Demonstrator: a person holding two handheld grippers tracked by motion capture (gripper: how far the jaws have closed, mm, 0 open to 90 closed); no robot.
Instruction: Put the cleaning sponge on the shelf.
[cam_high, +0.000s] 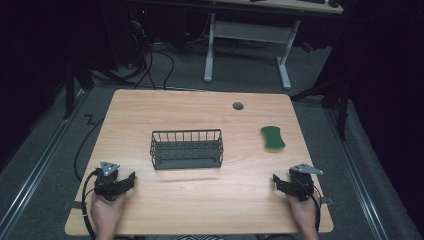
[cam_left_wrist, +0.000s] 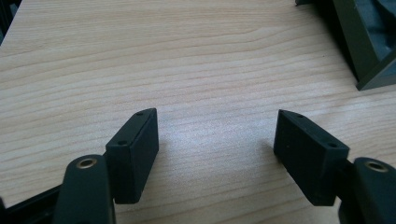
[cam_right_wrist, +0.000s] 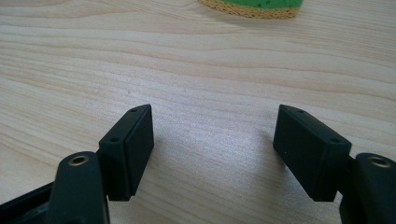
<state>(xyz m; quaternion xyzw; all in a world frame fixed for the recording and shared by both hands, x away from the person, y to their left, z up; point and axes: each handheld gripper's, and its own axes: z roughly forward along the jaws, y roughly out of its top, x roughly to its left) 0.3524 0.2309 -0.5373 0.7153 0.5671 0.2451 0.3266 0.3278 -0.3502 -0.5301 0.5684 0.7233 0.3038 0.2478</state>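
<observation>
A person is sitting at a wooden table (cam_high: 200, 200) and holding 2 grippers near its close edge, 1 in each hand. The left gripper (cam_high: 131, 180) is resting low over the near left corner, and in the left gripper view its 2 black jaws are standing wide apart with bare wood grain showing between them. The right gripper (cam_high: 276, 181) is sitting over the near right corner, well apart from the left one, and in the right gripper view its jaws are likewise spread with nothing between them. A dark wire basket (cam_high: 186, 149) is standing upright around the middle of the table, ahead of the left gripper and off to its right; a corner of it (cam_left_wrist: 369, 51) is showing at the upper right of the left gripper view. A green sponge (cam_high: 272, 137) with a yellow underside is lying flat to the right of the basket, apart from it and ahead of the right gripper; its near edge (cam_right_wrist: 252, 8) is peeking in at the top of the right gripper view. A small grey round cap (cam_high: 238, 106) is sitting in the tabletop near the far edge, beyond the basket and sponge.
</observation>
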